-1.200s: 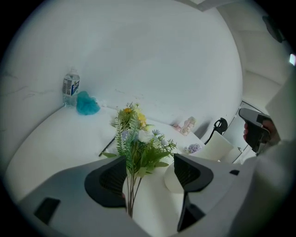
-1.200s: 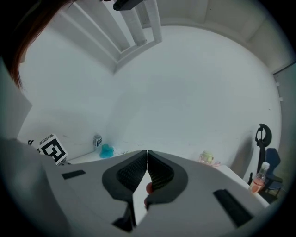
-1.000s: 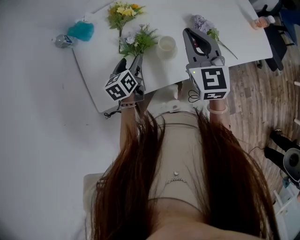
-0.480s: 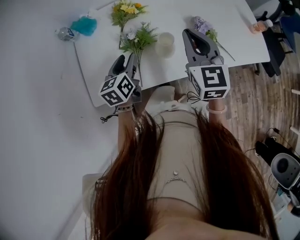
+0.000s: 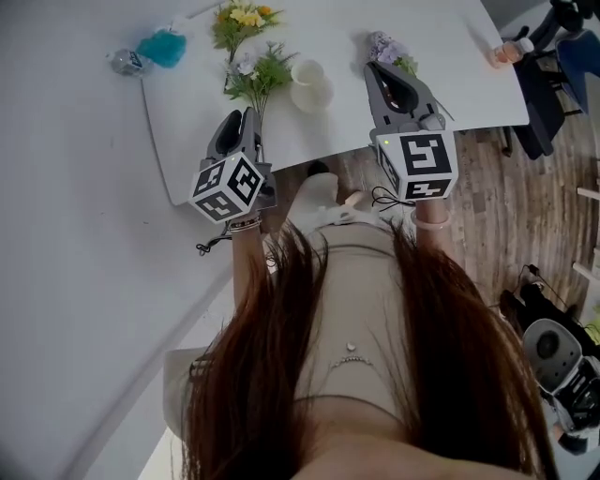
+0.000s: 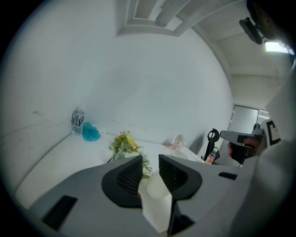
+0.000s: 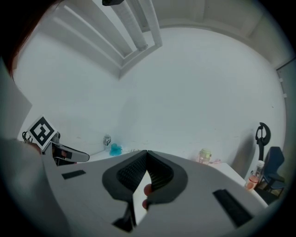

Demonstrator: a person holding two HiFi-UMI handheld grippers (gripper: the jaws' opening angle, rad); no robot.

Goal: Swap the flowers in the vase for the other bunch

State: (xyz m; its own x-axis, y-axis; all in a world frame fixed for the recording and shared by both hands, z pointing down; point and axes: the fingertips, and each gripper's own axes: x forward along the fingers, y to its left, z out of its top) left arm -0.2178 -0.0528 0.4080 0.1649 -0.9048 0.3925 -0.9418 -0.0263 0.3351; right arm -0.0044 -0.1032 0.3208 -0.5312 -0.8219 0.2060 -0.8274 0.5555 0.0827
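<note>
Left gripper: its fingers have just been closing and now stand narrow, with a slit between them. I can make out no stem in that slit.
Right gripper: fingers pressed together and empty, over the near right part of the bench.
Vase: standing mid-bench, ahead of and between my two grippers. From above it looks empty.
White-and-green bunch: lying just left of the vase with its heads away from me. The stem trails back to the left fingertips; I cannot tell whether it touches them.
Long axis: the stem runs nearly along the line the left gripper points, so I judge the fingers must straddle it sideways.
Other bunches: the yellow bunch lies at the far edge, and the purple bunch lies just beyond the right gripper.
Nearer hand: left for the white-and-green bunch, right for the purple bunch.
</note>
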